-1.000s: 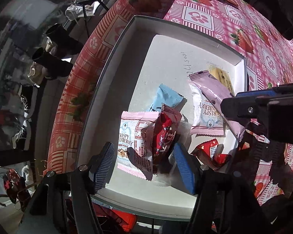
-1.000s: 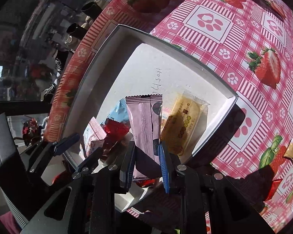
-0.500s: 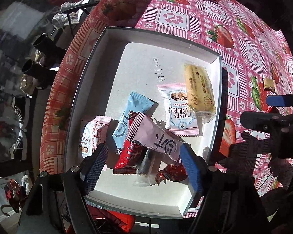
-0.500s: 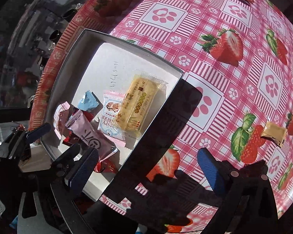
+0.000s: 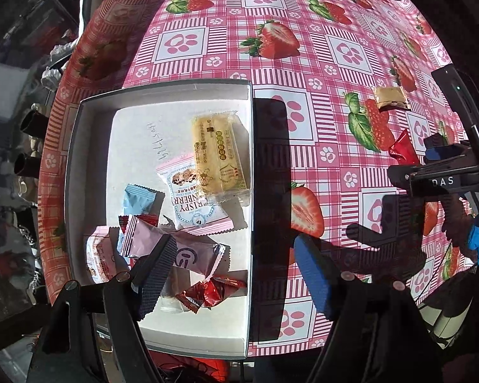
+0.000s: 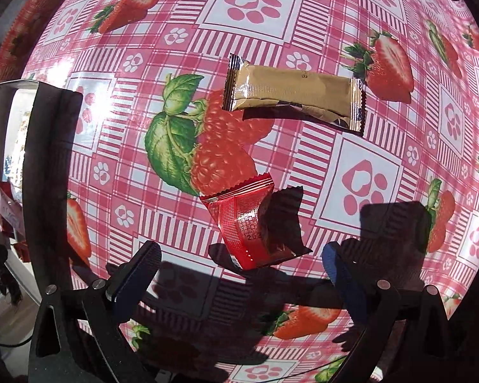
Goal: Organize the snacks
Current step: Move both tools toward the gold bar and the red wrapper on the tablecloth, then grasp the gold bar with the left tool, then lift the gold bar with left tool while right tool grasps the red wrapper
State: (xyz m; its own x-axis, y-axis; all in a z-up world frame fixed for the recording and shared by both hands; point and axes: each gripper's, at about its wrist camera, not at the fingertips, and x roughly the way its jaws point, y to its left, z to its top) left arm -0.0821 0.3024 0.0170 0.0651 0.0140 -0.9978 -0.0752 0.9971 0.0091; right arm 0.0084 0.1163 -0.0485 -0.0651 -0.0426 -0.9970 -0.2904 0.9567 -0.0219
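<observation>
Beside the white box [image 5: 249,146], the empty, wide-open right gripper [image 6: 239,274] hangs over the red packet [image 6: 242,220], ready to collect it

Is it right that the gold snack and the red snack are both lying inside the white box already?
No. The gold snack and the red snack lie on the tablecloth, outside the white box. The right wrist view shows them on the cloth.
</observation>
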